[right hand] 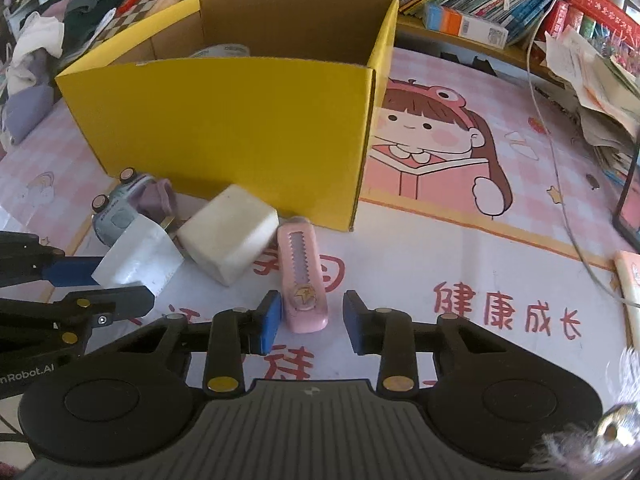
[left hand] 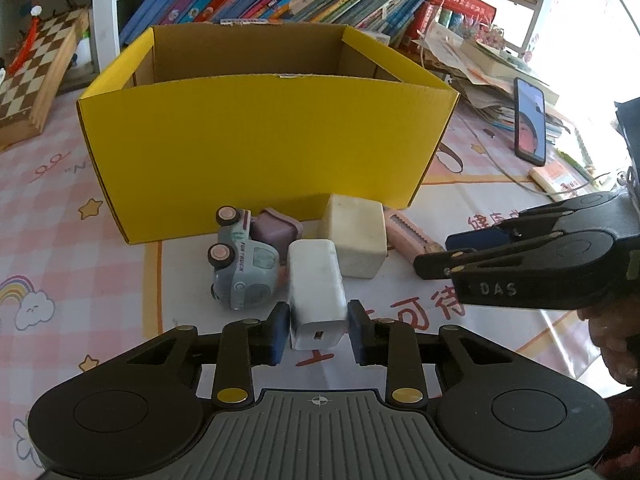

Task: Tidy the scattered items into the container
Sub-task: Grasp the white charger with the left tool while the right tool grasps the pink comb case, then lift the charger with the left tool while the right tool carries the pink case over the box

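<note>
table (right hand: 460, 240): covered with a pink checked cloth bearing a cartoon girl and red characters; everything below stands or lies on it.
yellow box (left hand: 256, 136): open-topped cardboard container, upright at the middle of the table, just behind the cluster of small things; the right wrist view shows a roll of tape (right hand: 224, 50) inside.
cream block (left hand: 356, 236): squarish, lying just in front of the box's near wall, between the charger and the pink cutter.
toy truck (left hand: 244, 268): pale blue, tipped on its side with wheels facing left, touching the charger's left side.
white charger (left hand: 316, 292): lies lengthwise, its port end toward the camera and between the fingers of the left tool.
pink cutter (right hand: 302, 276): lies lengthwise to the right of the cream block, its near end between the fingers of the right tool.
left tool (left hand: 318, 332): half spread around the charger's near end; its left pad is at the charger's side, while a slim gap shows at the right pad.
right tool (right hand: 310, 322): half spread; the left pad is just beside the cutter, the right pad clearly apart from it.
</note>
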`<action>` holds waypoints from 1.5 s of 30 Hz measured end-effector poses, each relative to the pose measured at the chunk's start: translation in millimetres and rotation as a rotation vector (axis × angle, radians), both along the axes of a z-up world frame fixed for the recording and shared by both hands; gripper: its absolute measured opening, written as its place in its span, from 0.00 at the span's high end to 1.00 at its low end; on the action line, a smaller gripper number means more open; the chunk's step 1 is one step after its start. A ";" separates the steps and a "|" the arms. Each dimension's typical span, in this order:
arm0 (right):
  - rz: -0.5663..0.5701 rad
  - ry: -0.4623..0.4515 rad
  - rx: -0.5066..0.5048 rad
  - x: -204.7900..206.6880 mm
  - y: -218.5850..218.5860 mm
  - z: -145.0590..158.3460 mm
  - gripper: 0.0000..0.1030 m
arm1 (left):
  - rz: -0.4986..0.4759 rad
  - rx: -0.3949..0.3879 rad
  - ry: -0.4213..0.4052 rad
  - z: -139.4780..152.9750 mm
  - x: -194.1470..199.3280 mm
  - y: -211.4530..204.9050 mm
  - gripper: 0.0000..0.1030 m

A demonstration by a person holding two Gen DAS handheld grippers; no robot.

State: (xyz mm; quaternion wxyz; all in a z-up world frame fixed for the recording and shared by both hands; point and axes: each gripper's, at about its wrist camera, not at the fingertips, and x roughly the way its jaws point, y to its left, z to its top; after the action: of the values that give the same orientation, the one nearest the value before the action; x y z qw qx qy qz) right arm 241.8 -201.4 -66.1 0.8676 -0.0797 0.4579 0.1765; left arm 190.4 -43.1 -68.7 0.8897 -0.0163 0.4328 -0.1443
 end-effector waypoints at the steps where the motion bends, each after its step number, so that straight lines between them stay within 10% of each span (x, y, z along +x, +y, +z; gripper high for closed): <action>1: 0.006 0.000 -0.001 0.7 1.6 -1.3 0.68 | -0.002 0.003 0.001 -0.5 0.8 -0.7 0.71; 45: -0.032 -0.088 0.109 -75.4 18.9 43.2 0.78 | -0.045 -0.133 -0.082 39.4 -51.8 40.3 0.76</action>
State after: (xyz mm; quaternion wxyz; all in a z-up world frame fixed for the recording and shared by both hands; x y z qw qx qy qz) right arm 166.4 -182.5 -22.8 0.8927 -0.0326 0.4103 0.1834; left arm 138.7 -2.8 -29.2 0.9002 -0.0596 0.3855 -0.1934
